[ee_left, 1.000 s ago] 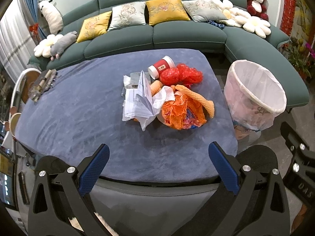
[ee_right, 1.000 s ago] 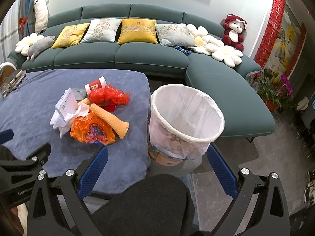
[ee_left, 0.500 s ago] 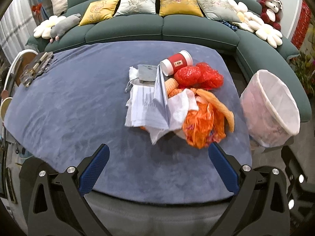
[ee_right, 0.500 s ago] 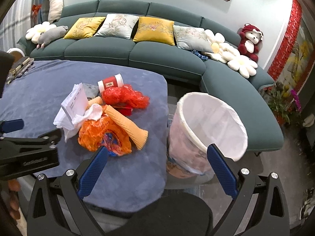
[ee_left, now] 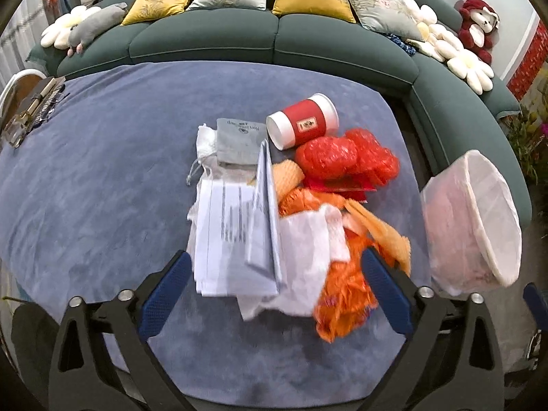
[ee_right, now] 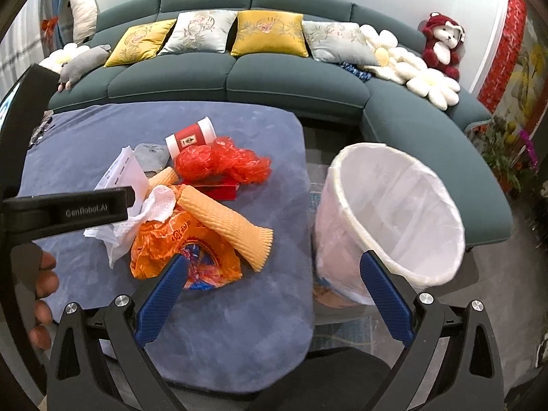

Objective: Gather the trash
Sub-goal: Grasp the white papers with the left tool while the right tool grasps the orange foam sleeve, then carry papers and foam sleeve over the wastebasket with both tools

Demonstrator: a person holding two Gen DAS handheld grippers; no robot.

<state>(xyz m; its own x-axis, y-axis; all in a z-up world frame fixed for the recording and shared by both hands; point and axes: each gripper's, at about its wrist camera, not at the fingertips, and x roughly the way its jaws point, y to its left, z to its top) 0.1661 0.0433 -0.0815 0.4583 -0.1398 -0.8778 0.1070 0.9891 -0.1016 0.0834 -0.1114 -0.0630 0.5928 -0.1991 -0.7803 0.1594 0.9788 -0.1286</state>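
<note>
Trash pile sat mid-way on the blue-grey plush surface (ee_left: 102,178), partly self-hidden: folded white printed papers (ee_left: 236,236) and a white crumpled tissue (ee_left: 308,239) covered most of the orange plastic bag (ee_right: 185,243); a grey pouch (ee_left: 239,137) lay half under the papers. Counted one red paper cup (ee_left: 303,121) on its side, one red crinkled plastic bag (ee_left: 346,157), two orange foam net sleeves (ee_right: 226,222). Left gripper (ee_left: 274,284) fingers stood wide apart over the papers, holding nothing; right gripper (ee_right: 270,291) fingers likewise apart between pile and the white-lined trash bin (ee_right: 394,219) beside the surface.
</note>
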